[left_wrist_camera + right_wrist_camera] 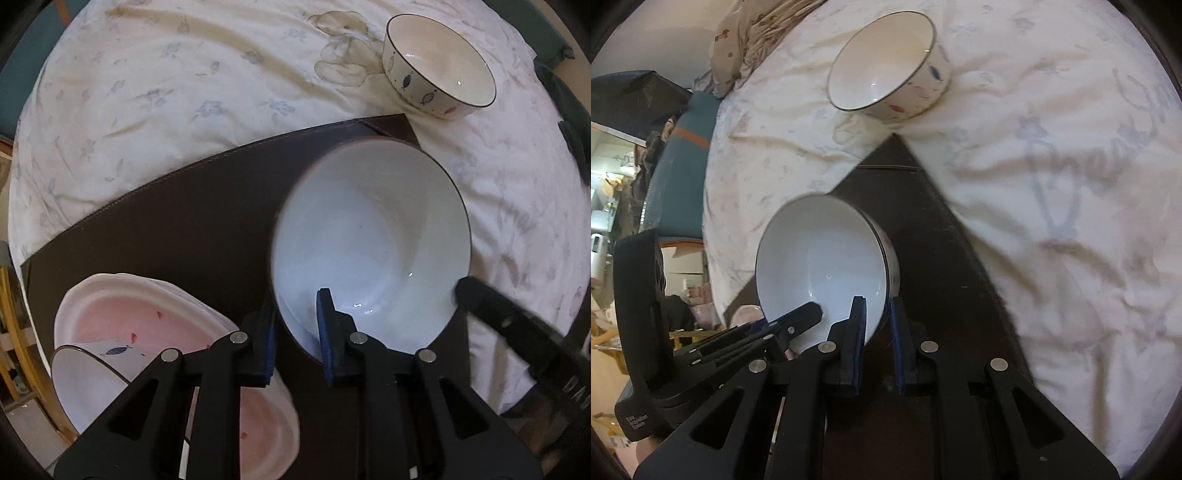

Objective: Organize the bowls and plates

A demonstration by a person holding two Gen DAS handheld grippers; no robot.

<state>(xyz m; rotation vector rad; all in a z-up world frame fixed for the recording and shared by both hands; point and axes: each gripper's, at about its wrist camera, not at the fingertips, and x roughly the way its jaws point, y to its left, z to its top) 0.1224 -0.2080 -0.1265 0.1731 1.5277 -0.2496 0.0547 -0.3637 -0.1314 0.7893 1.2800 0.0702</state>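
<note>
We had both grippers pinching the rim of the white bowl (373, 240) over the dark mat (184, 229): left gripper (297, 332), right gripper (877, 332). Plates (155, 325) and one bowl (88, 384) seemed stacked already; another bowl (439, 66) waited on the cloth (166, 92).

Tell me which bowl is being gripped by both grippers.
The big white bowl over the dark mat: the left gripper and right gripper each pinch its rim. The far bowl sits alone on the cloth; a third rests on the pink plates.
</note>
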